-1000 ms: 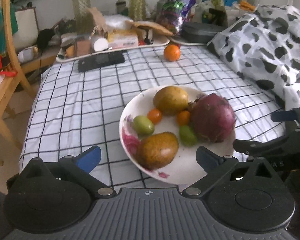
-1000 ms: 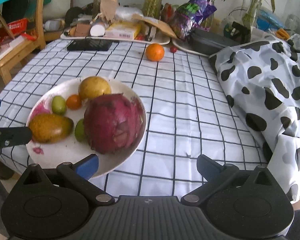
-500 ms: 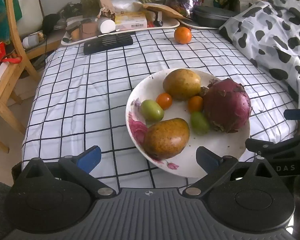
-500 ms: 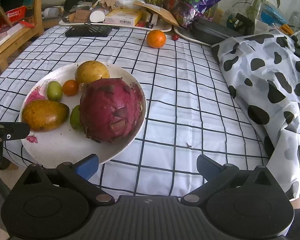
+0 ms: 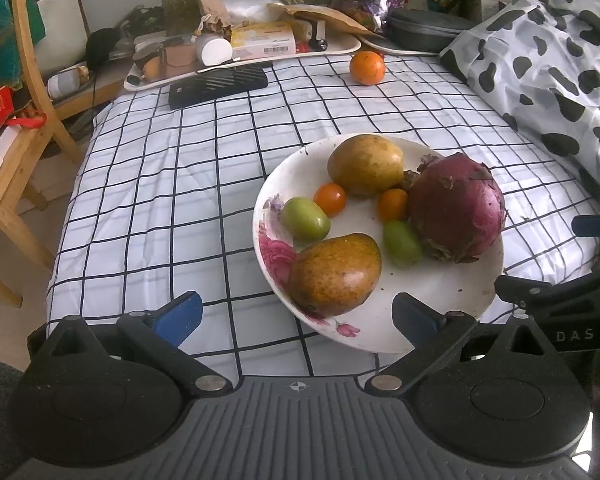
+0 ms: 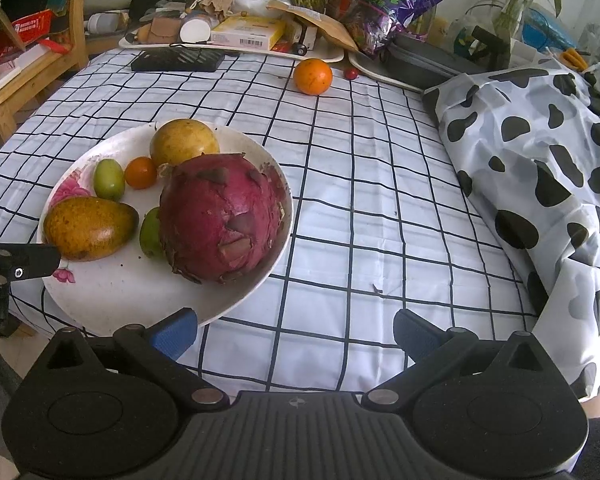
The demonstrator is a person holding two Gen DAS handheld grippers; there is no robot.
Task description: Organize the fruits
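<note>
on the plate (image 5: 440,312) sits a dragon fruit (image 5: 456,206), both jaws spread.

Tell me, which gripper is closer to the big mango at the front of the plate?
Left. The left gripper hangs open just in front of the mango; the right gripper, also open, sits further right, past the dragon fruit.

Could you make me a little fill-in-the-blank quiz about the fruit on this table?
1. The dragon fruit lies on a white ____ with a pink flower print.
2. The big orange sits alone on the checked ____.
3. There are ____ mangoes on the dish.
4. Both the left gripper and the right gripper are ____ and hold nothing.

Missing words: plate; tablecloth; two; open
</note>
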